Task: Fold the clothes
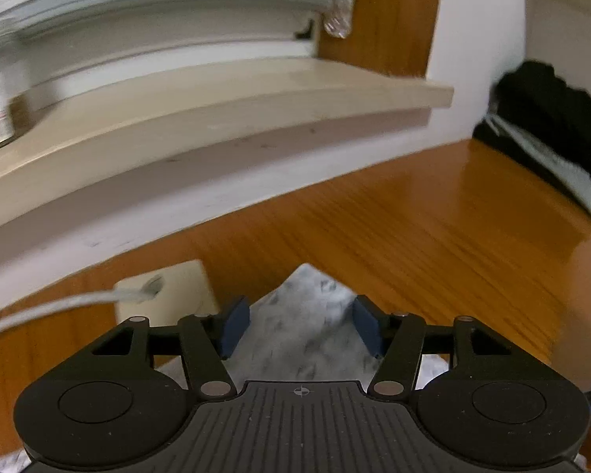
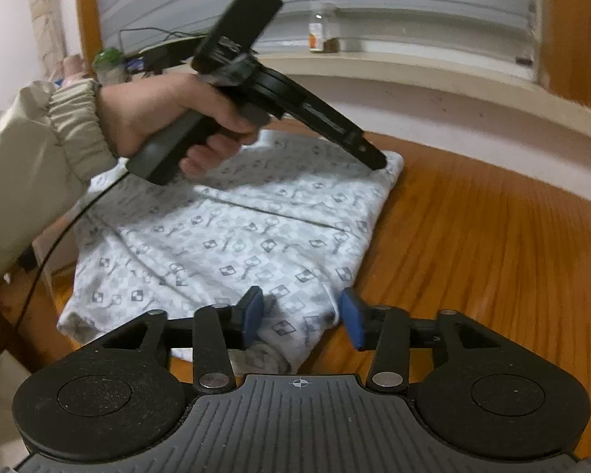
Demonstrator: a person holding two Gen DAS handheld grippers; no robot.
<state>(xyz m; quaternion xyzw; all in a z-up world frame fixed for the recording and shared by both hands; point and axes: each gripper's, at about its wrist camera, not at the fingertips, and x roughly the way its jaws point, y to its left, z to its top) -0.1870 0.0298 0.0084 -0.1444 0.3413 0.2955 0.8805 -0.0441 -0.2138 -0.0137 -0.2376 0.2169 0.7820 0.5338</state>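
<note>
Patterned garment (image 2: pixel 232 236): white cloth with a grey key-and-diamond print, lying folded and flat on the wooden bench (image 2: pixel 472 244), toward the bench's left end. Its far right corner (image 1: pixel 305 276) lies just beyond the left tool's tips; its near right corner sits under the right tool.

Left tool (image 1: pixel 301 325): jaws wide apart, blue pads (image 1: pixel 236 325) on either side of the cloth corner, not closed on it. In the right wrist view this tool's tip (image 2: pixel 374 159) rests at the garment's far corner, held by the left hand (image 2: pixel 177 118) in a beige elastic-cuffed sleeve (image 2: pixel 59 138).

Right tool (image 2: pixel 301 321): jaws wide, blue pads (image 2: pixel 352 321) straddling the garment's near edge, nothing gripped.

Surroundings:
- Cream block (image 1: pixel 169 291) on the bench just left of the left tool, a pale cord (image 1: pixel 59 307) running to it.
- Dark bundle of clothing (image 1: pixel 551 130) with a light stripe at the bench's far right.
- Window sill (image 1: pixel 216 106) above the white wall (image 1: pixel 177 205) behind the bench, carrying a glass jar (image 2: pixel 322 27) with an orange label.
- Cables and small clutter (image 2: pixel 149 55) at the sill's left end, too blurred to name.
- Black cable (image 2: pixel 55 244) trailing from the left tool's handle.

Open room: bare wood to the right of the garment as far as the dark bundle; the wall closes the far edge.
</note>
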